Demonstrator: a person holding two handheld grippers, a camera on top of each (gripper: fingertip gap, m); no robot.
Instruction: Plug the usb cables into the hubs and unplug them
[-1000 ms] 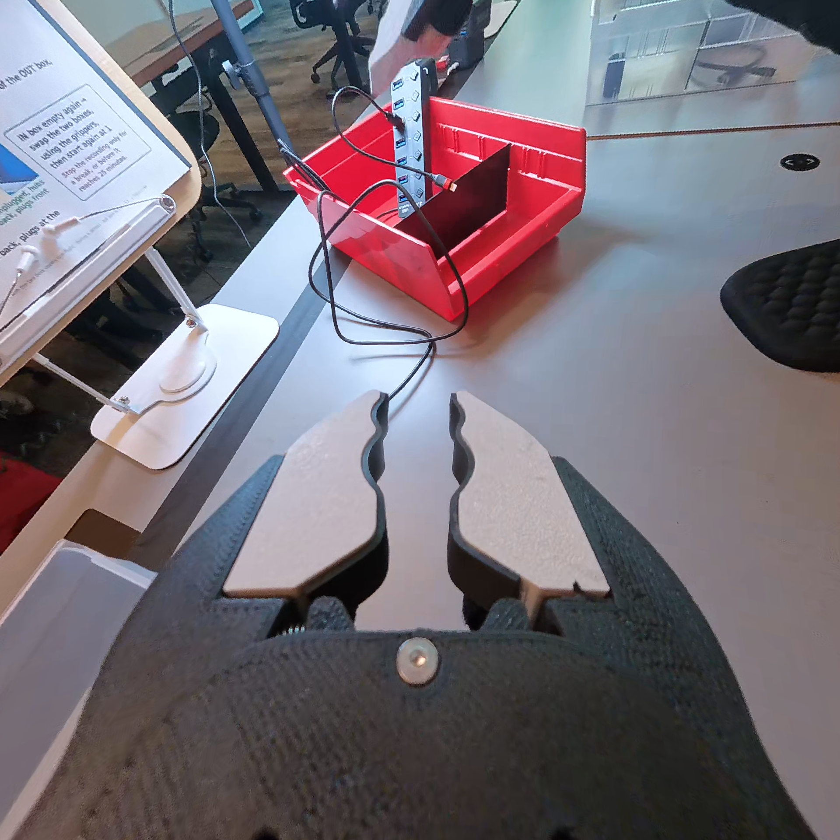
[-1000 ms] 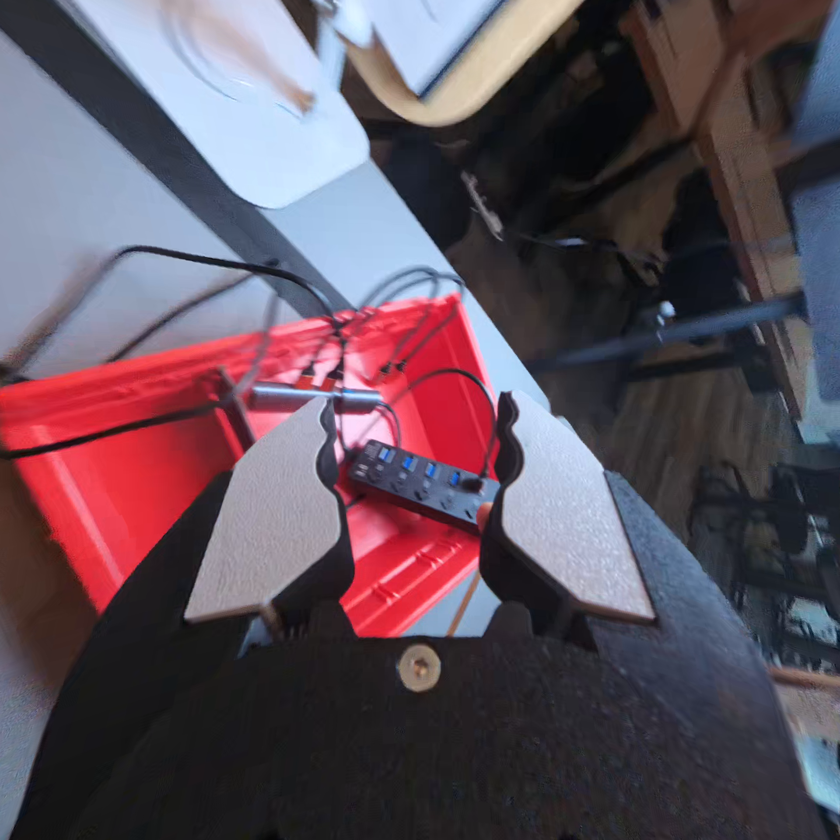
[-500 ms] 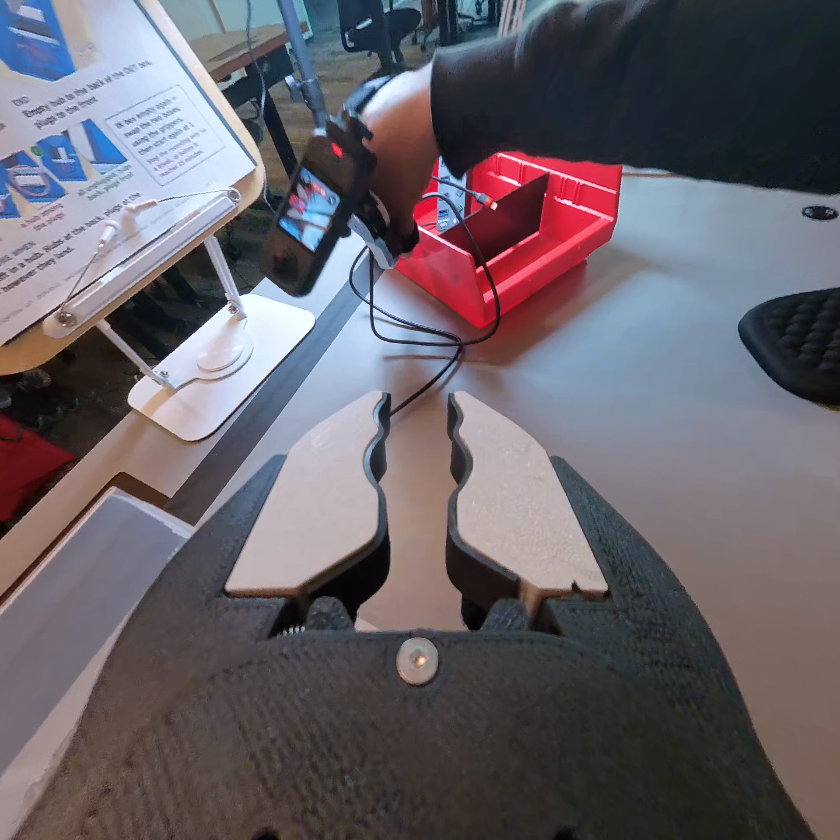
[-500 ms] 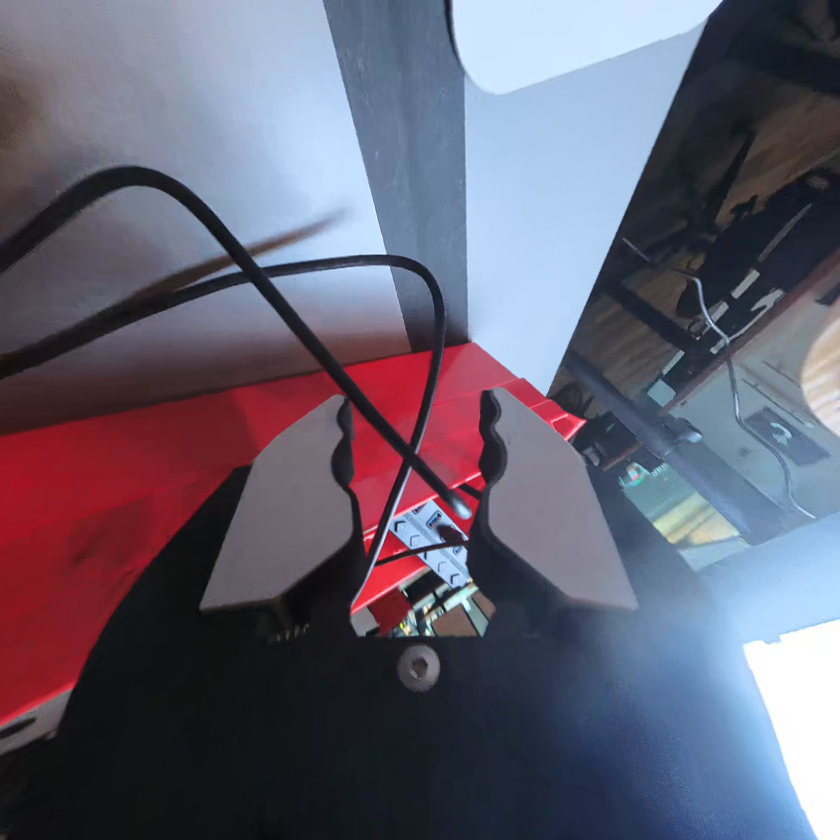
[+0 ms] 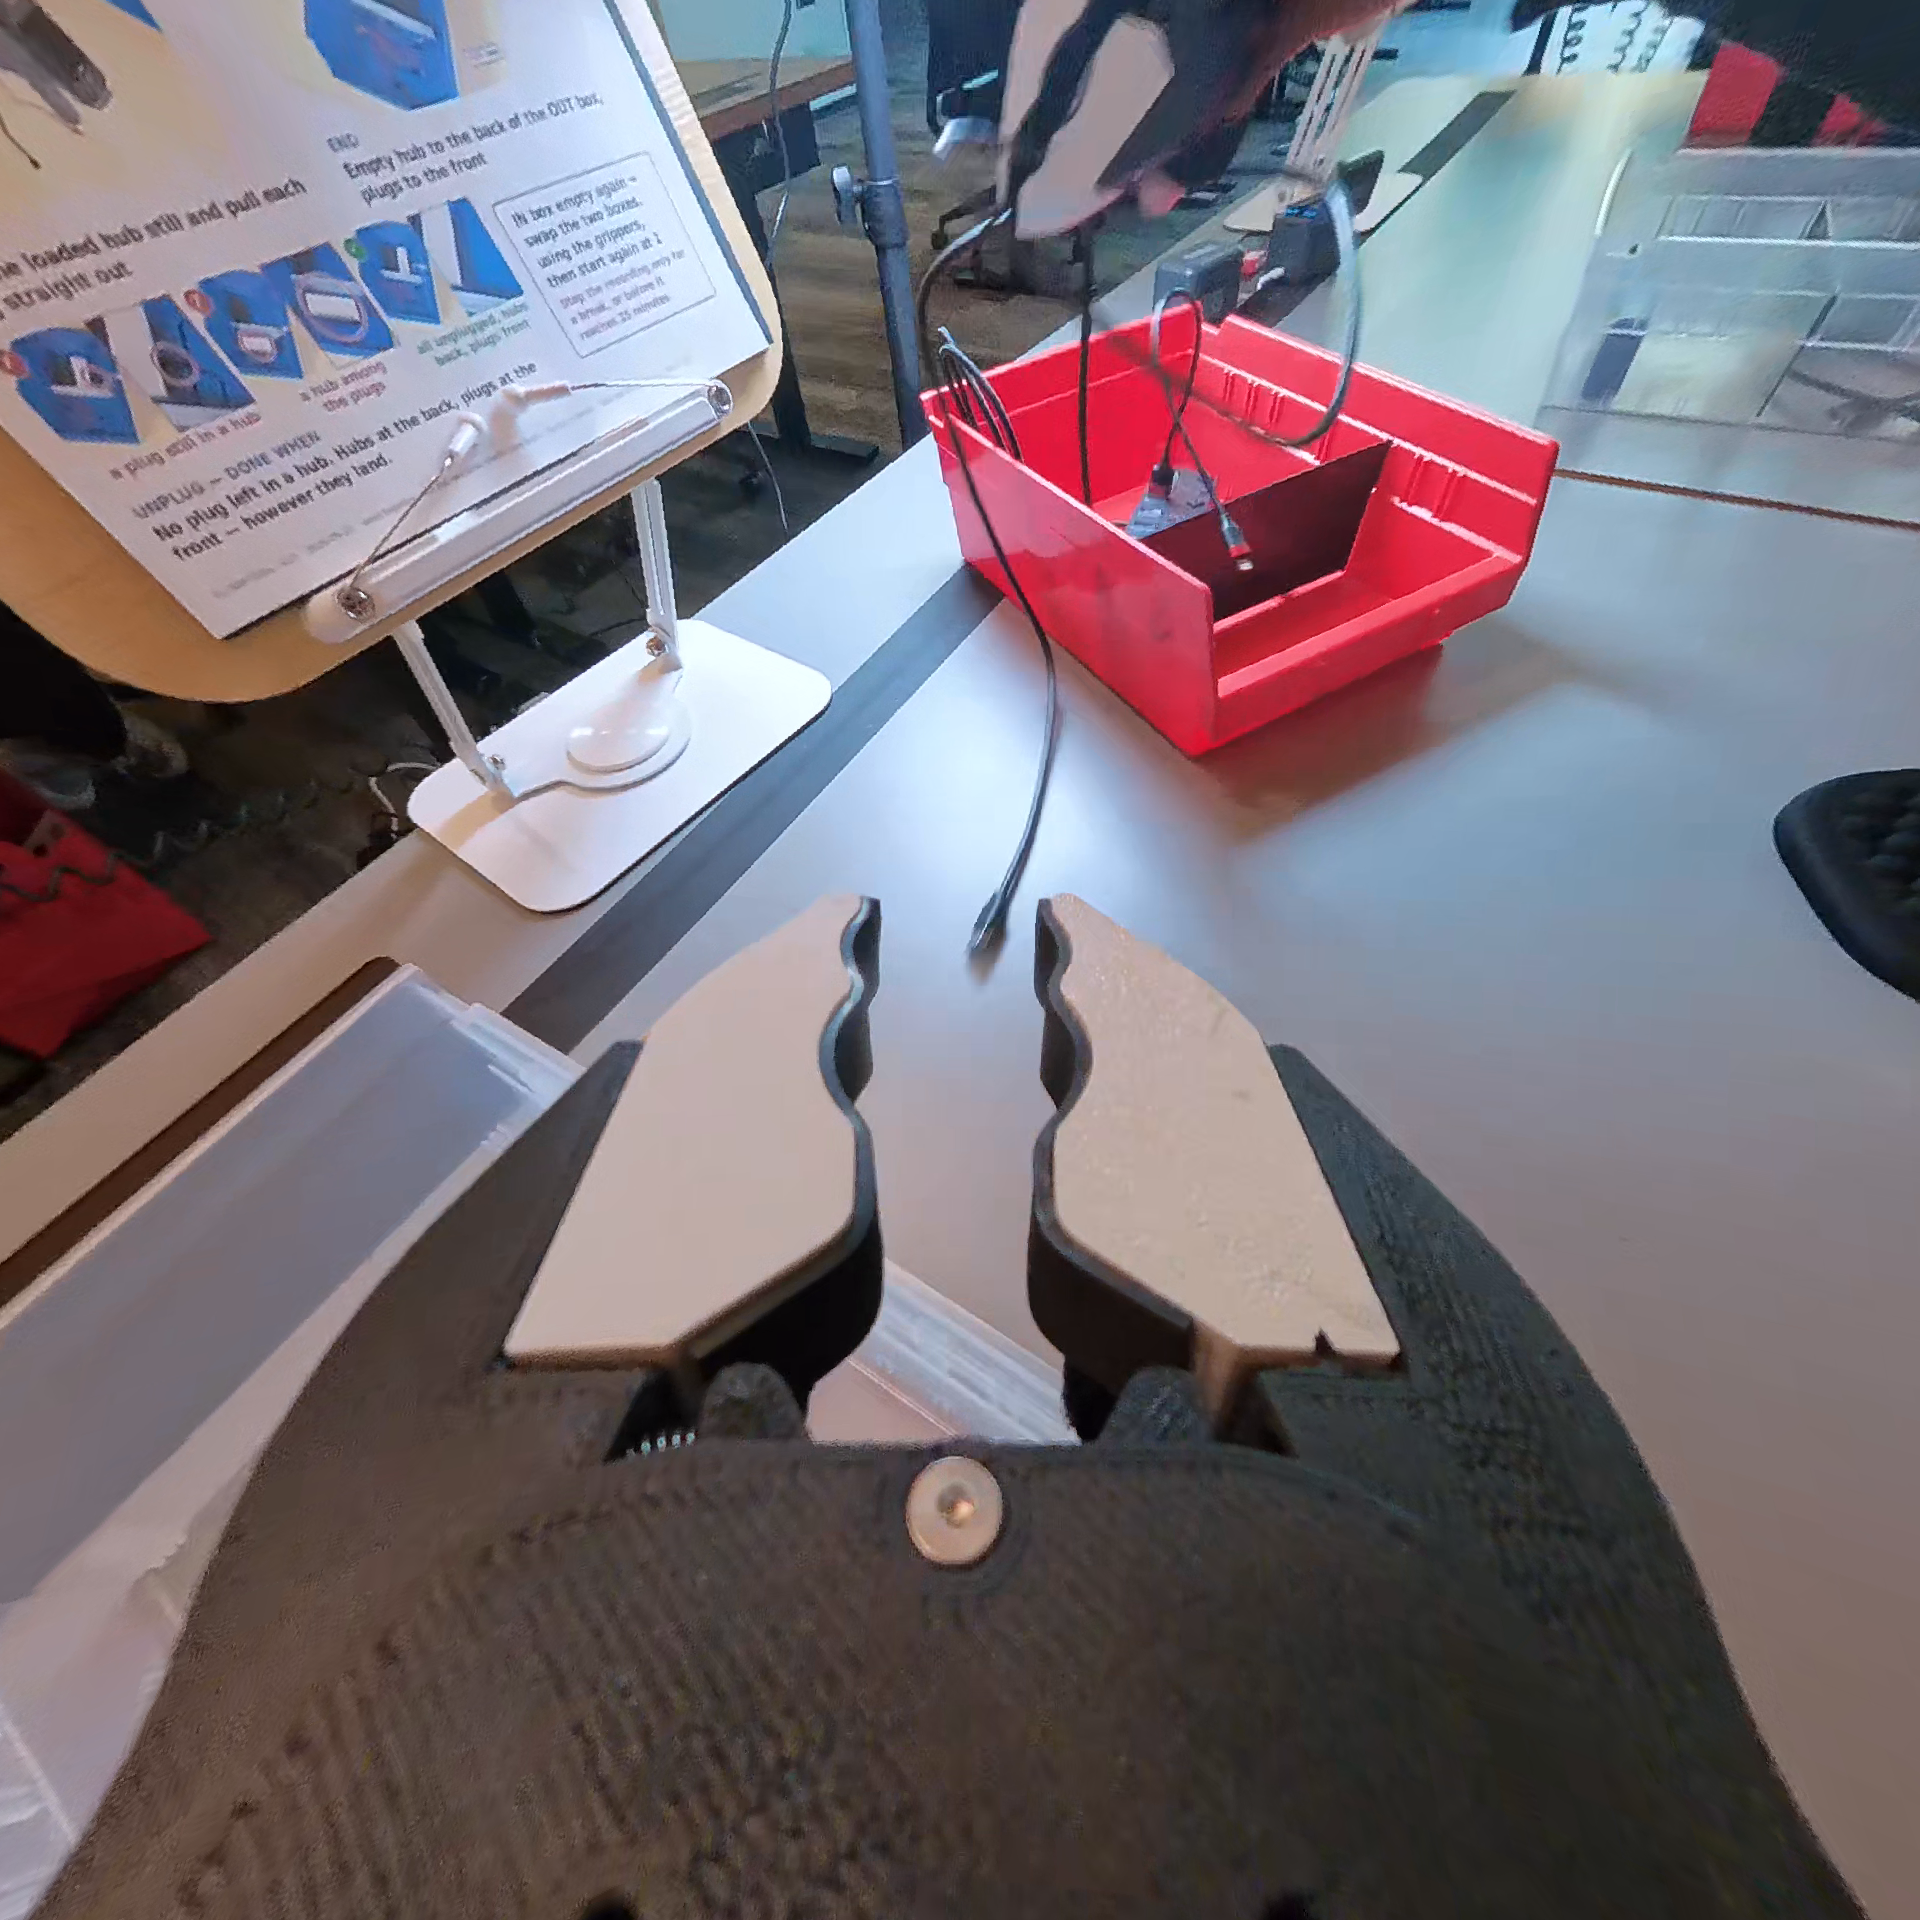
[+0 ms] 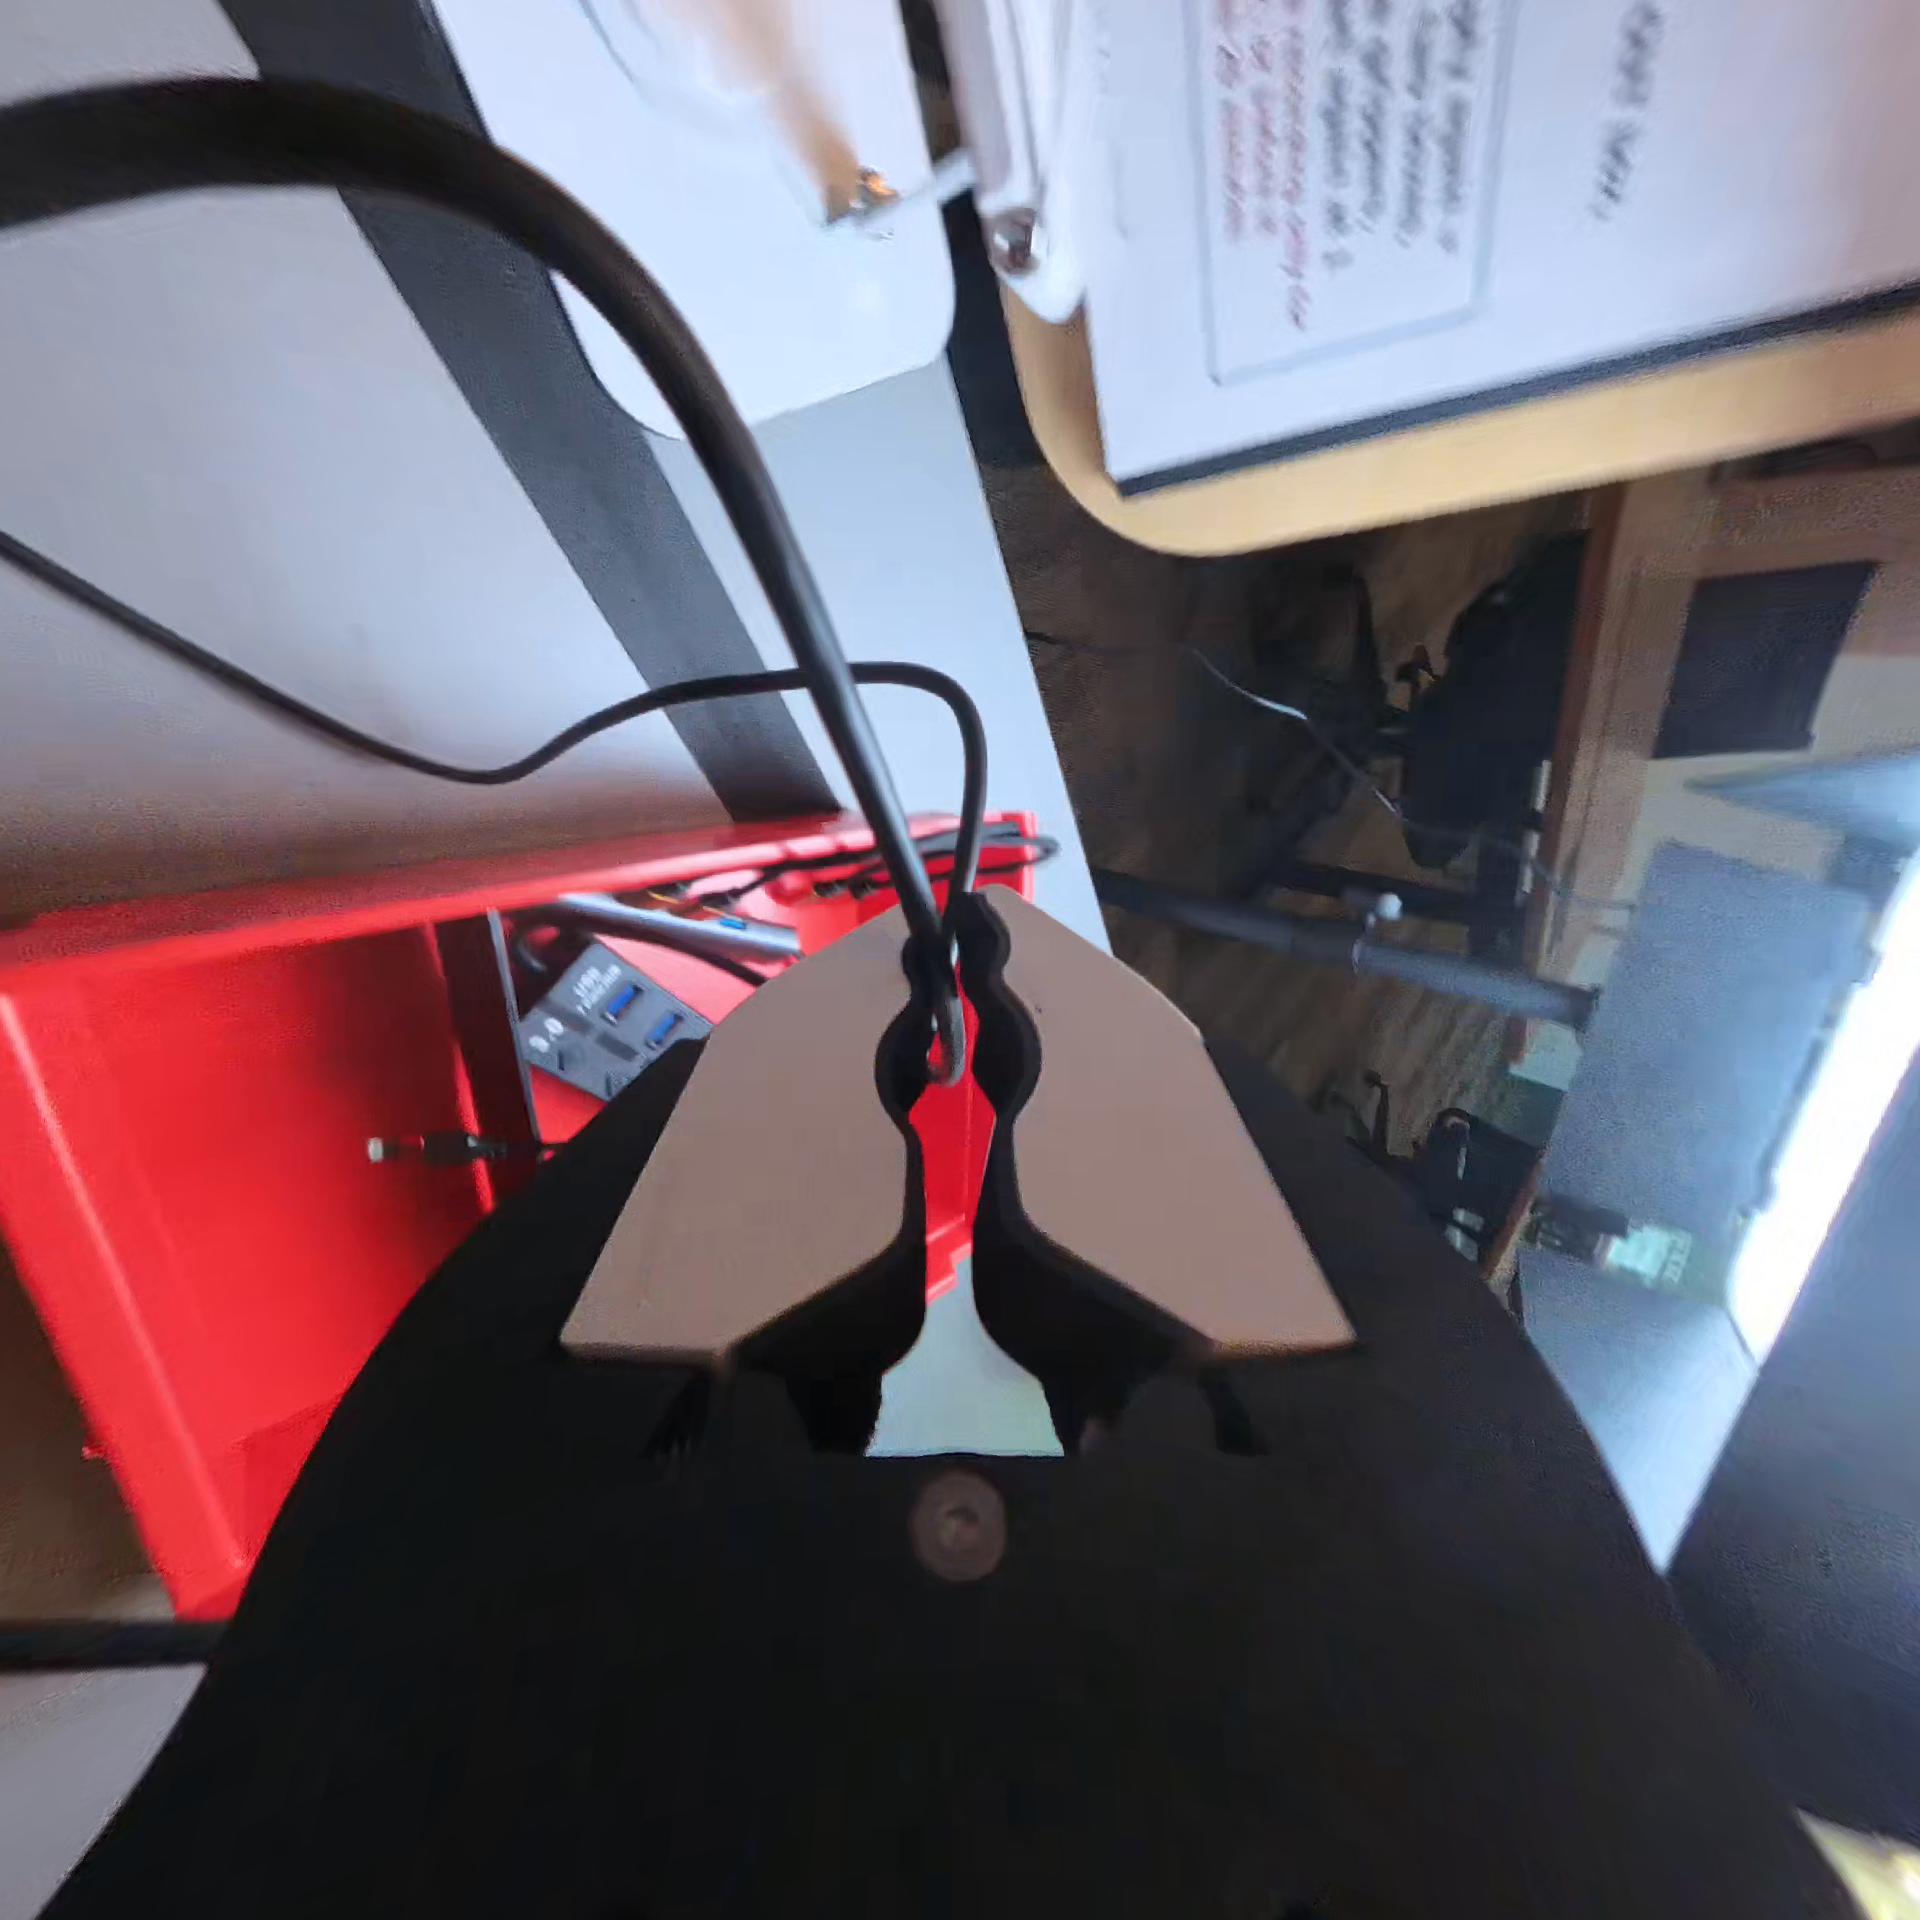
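Note:
My left gripper (image 5: 956, 920) is open and empty, low over the grey table. A black USB cable (image 5: 1039, 727) runs from the red bin (image 5: 1351, 623) onto the table, and its plug end lies just ahead of my left fingertips. My right gripper (image 6: 954, 920) is shut on black cables (image 6: 727, 416) above the bin's edge. In the left wrist view it is a blur (image 5: 1081, 114) above the bin, with cables hanging from it. A black hub with blue ports (image 6: 613, 1018) and a grey hub (image 6: 686, 920) lie in the bin (image 6: 208, 1143).
An instruction board (image 5: 312, 260) on a white stand (image 5: 623, 790) stands left of the bin. A clear plastic box (image 5: 260, 1195) is at the near left. A black mesh pad (image 5: 1860, 862) lies at the right edge. A black divider (image 5: 1299, 520) crosses the bin.
My right gripper has shut on the cables and risen above the bin. The cable loop on the table has straightened and its plug now lies by my left fingertips. My left gripper stays open.

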